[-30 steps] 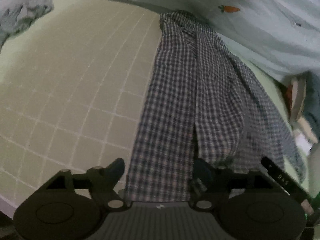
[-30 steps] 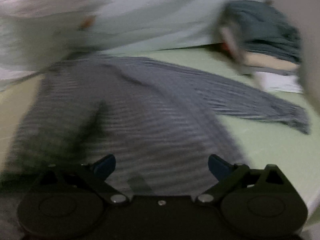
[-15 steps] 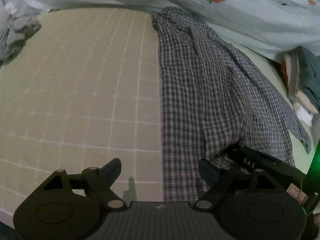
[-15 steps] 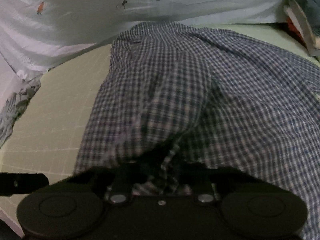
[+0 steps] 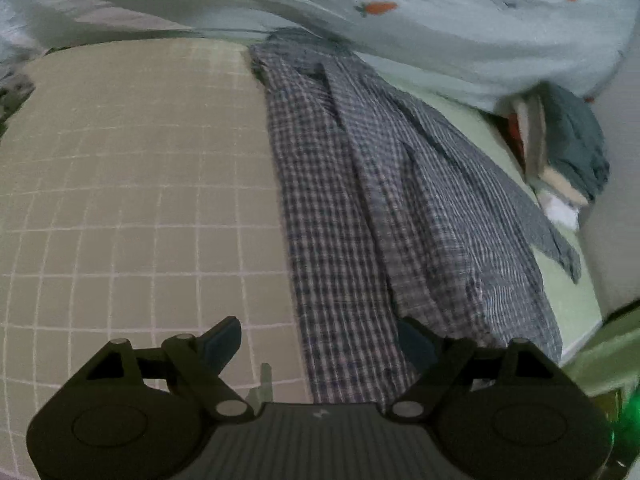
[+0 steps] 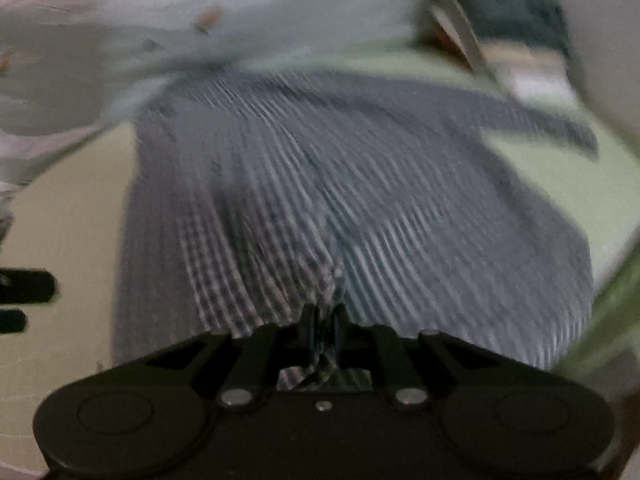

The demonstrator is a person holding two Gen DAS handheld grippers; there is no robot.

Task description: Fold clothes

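A blue and white checked shirt (image 5: 360,200) lies lengthwise on a pale green gridded mat (image 5: 140,200), its sleeve trailing off to the right. My left gripper (image 5: 320,344) is open just above the shirt's near hem, with one finger over the mat and the other over the cloth. In the blurred right wrist view the same shirt (image 6: 340,184) fills the middle. My right gripper (image 6: 324,320) is shut on a bunched fold of the shirt's near edge.
A pale sheet with carrot prints (image 5: 400,12) lies heaped along the far side. A stack of folded clothes (image 5: 560,148) sits at the right, by the mat's edge. The other gripper's dark body (image 6: 24,292) shows at the left edge of the right wrist view.
My left gripper let go of the shirt's hem and opened, then drew back. My right gripper, open a second ago, closed on the shirt's near edge and keeps moving with it.
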